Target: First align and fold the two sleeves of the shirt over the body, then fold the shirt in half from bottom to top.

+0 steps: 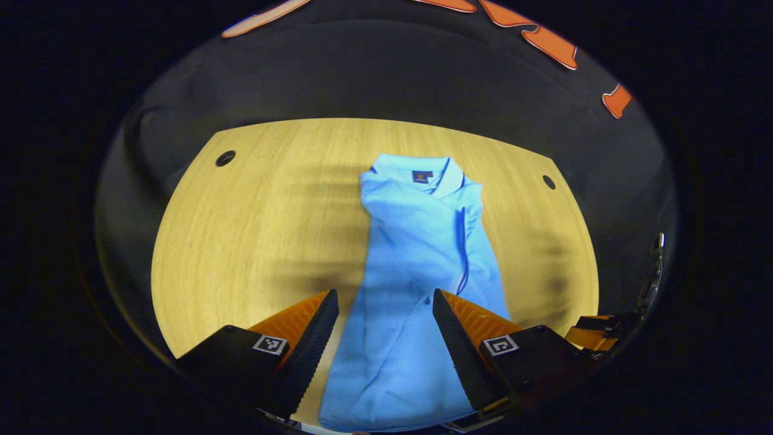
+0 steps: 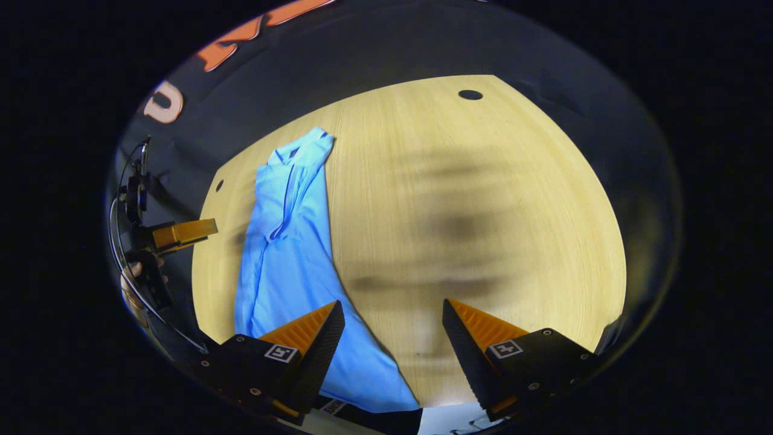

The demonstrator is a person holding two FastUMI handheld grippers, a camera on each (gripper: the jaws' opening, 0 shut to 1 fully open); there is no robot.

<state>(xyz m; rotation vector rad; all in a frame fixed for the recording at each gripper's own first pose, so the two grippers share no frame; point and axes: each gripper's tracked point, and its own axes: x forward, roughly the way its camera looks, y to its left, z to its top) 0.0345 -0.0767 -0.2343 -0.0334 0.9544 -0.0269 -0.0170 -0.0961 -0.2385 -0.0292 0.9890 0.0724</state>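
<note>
shirt point(image 1: 416, 266): a light blue polo lying on the wooden table point(image 1: 253, 229), folded lengthwise into a narrow strip with both sleeves already laid over the body, hem end nearest the cameras and collar at the far end.

in the left gripper view, the left gripper point(image 1: 385, 314) hovers above the shirt's lower half, jaws spread wide and gripping nothing; the blue cloth runs between the two fingers beneath them. whether the fingertips touch the fabric cannot be told. at the lower right edge of that view a part of the other gripper shows, just off the table's corner.

in the right gripper view, the right gripper point(image 2: 394, 323) hangs with jaws equally wide and empty, over the shirt's right edge near the hem: one finger sits over the cloth, the other over bare wood. the shirt point(image 2: 284, 241) stretches away to the left of centre. farther left, the left gripper point(image 2: 181, 232) is seen from the side, with a hand point(image 2: 134, 284) holding it.

beyond the collar, the table has two round holes point(image 1: 224, 158) near its back corners, then the black cloth wall point(image 1: 386, 72).
</note>
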